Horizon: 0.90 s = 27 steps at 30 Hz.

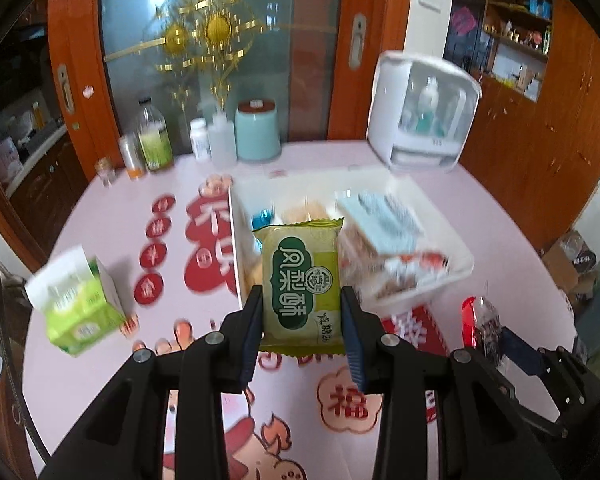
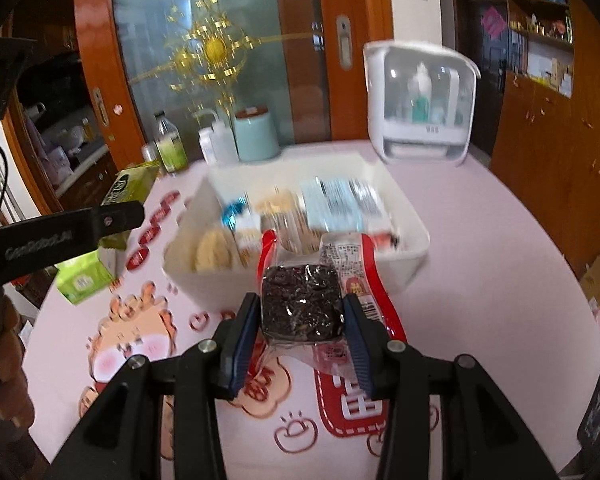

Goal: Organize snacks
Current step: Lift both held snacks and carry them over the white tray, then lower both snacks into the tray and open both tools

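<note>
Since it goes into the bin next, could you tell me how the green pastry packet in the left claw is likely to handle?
The green pastry packet stands upright between the left claw pads without sagging, so it is probably fairly stiff. Its glossy wrapper may be slippery. The pastry inside is probably crumbly, so squeeze gently.

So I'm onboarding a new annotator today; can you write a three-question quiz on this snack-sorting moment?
1. True or false: the left gripper is shut on the green snack packet.
2. What does the right gripper hold? A) a bottle B) the dark snack in a red-edged wrapper C) nothing
3. Fill in: snacks already lie in the white ___.

Key: 1 true; 2 B; 3 bin.
</note>
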Available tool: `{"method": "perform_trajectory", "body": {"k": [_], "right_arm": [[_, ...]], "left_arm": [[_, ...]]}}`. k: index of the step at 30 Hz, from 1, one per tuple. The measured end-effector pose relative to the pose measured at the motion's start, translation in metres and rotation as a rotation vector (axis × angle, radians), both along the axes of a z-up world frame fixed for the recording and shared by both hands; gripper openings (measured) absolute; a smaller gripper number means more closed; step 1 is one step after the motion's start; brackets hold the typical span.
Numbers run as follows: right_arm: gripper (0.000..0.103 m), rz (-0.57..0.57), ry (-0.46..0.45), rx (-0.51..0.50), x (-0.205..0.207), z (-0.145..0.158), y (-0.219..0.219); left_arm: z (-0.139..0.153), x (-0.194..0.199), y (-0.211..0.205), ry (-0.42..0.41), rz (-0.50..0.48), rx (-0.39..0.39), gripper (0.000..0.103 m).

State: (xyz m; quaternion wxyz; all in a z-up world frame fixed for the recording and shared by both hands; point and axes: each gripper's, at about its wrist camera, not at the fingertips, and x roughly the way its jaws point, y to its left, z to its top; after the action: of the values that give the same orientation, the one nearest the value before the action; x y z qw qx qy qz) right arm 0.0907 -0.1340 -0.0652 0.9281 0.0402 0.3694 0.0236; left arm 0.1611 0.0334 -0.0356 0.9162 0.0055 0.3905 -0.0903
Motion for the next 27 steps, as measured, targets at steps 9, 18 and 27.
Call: {"method": "perform_trajectory", "body": {"k": [9,18,27], "right_arm": [[0.043,0.004,-0.108,0.0,0.023,0.047,-0.001],[0.043,-0.041,-0.17,-0.012,0.063,0.082,-0.015],[0.043,-0.051,-0.174,-0.027,0.101,0.089,-0.021]], "left_arm": [[0.048,0.018,-0.008,-0.115,-0.003,0.024,0.035],[0.07,0.049,-0.018,-0.158,0.013,0.023,0.036],[0.067,0.082,-0.028,-0.138,0.018,0.026,0.036]]}}
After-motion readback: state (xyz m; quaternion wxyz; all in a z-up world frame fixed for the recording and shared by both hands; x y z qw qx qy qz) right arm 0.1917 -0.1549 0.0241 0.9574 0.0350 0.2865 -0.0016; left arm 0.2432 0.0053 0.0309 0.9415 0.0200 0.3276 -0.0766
